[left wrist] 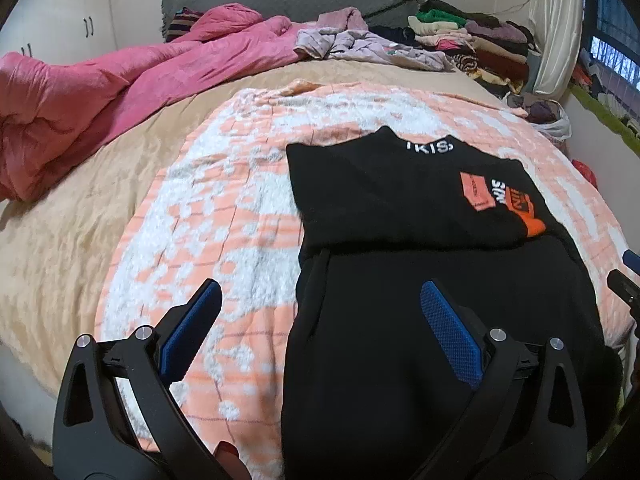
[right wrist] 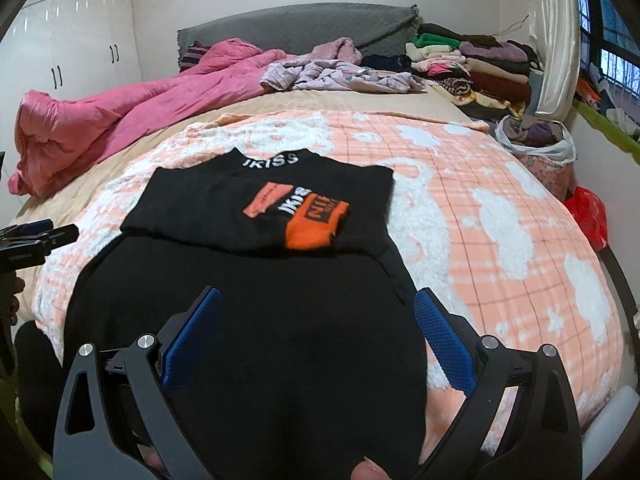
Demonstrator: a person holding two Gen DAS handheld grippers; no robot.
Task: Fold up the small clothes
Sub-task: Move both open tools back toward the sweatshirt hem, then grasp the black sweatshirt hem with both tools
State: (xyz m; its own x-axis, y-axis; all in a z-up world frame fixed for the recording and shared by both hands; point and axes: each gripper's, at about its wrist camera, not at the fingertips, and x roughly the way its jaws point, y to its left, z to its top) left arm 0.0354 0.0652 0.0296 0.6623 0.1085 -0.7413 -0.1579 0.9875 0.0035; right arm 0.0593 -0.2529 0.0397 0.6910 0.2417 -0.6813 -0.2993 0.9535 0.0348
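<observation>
Left wrist view, garment: black top [left wrist: 400, 208] lies flat on the peach-and-white blanket [left wrist: 224, 216], sleeves folded across the chest, collar lettering towards the headboard, hem nearest the camera.
Left wrist view, fingers: left gripper [left wrist: 320, 320] spread wide and empty, hovering over the top's left edge; one blue pad [left wrist: 448, 336] above cloth, the other above blanket.
Left wrist view, surroundings: pink duvet [left wrist: 100, 92] and stacked clothes [left wrist: 468, 40] well apart from the work.
Right wrist view, garment: orange patch [right wrist: 316, 220] on the folded sleeve; lower body smooth and dark.
Right wrist view, fingers: right gripper [right wrist: 316, 324] wide apart, holding nothing, above the lower right portion.
Step in hand, judged: hem-to-collar fold.
Recommendation: pinch both hem corners evenly, lift together, keep edges aligned and sleeves undisturbed.
</observation>
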